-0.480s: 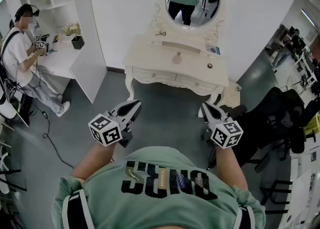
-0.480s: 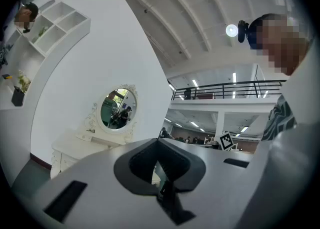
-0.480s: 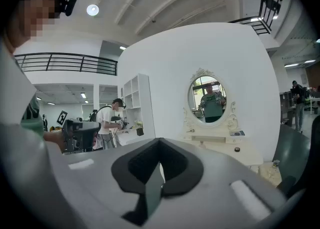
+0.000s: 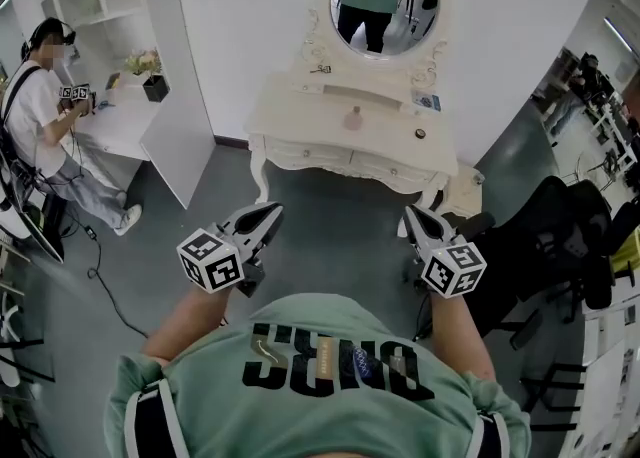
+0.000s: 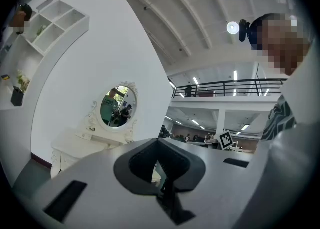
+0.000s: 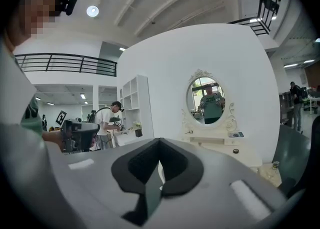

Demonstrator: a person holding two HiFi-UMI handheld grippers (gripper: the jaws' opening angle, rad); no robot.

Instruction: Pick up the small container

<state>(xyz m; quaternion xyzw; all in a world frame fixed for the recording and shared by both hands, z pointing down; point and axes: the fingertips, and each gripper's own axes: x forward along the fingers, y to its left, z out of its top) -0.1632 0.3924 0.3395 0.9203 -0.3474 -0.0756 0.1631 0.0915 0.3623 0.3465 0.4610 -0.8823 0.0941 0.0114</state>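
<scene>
Cream-white dresser (image 4: 290,116) stands well ahead of you; what looks like the small container (image 4: 420,132) sits on its top, untouched. Your left gripper (image 4: 270,209) and right gripper (image 4: 409,212) have jaws together, empty. Approach, grasp and lift all remain.

Left tongs (image 5: 159,143): lower centre, jaws together, nothing between.
Oval mirror (image 5: 116,106): left of centre, ornate white frame, against white wall.
White table (image 5: 70,145): lower left, below mirror.
White shelf unit (image 5: 55,20): upper left.
Railed balcony (image 5: 225,88): right of centre.
Round ceiling lamp (image 5: 232,28): upper right.
</scene>
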